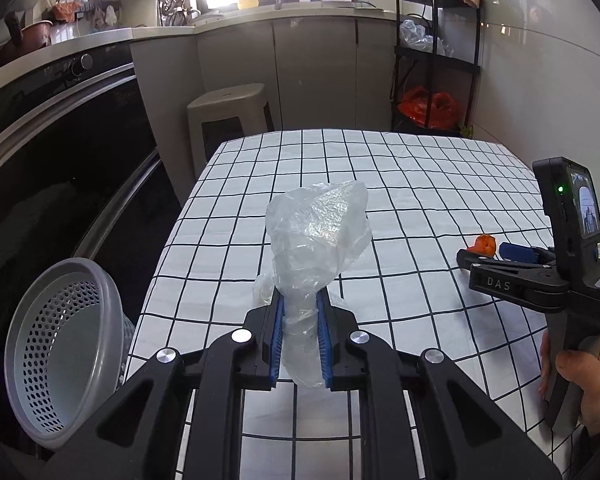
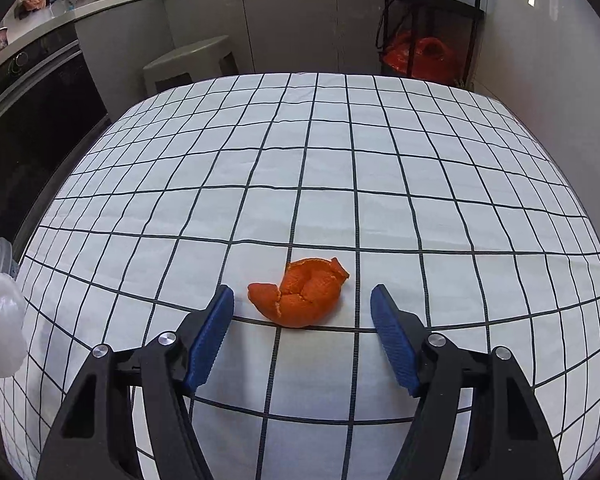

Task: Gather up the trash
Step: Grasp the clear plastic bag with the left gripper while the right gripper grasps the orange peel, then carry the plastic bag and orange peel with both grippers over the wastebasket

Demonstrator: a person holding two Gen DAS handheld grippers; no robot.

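While the left hand-held gripper (image 1: 300,344) pinched a crumpled clear plastic bag (image 1: 318,232) between its blue pads (image 1: 278,340), the bag stuck up above the bench (image 1: 400,184). The bench had a white cloth with black grid lines on it. The pads were pressed tight on the thin bottom part of the bag, and the puffy top part stood over the cloth.

A gray basket (image 1: 60,360) with little holes sat low down by the left edge of the bench, tipped so that its open mouth showed. Nothing could be seen inside it.

The right hand-held gripper (image 2: 302,320) was spread apart. An orange peel (image 2: 298,294) lay on the cloth between its two blue pads (image 2: 210,336), near the tips. The pads did not touch the peel. There was a gap on each side, and the gap on the right was bigger. In the left wrist view, a hand (image 1: 584,384) held the gray handle of that hand-held gripper at the right side of the bench, and the peel showed just past its tips.

A beige stool (image 1: 228,120) stood past the far end of the bench.
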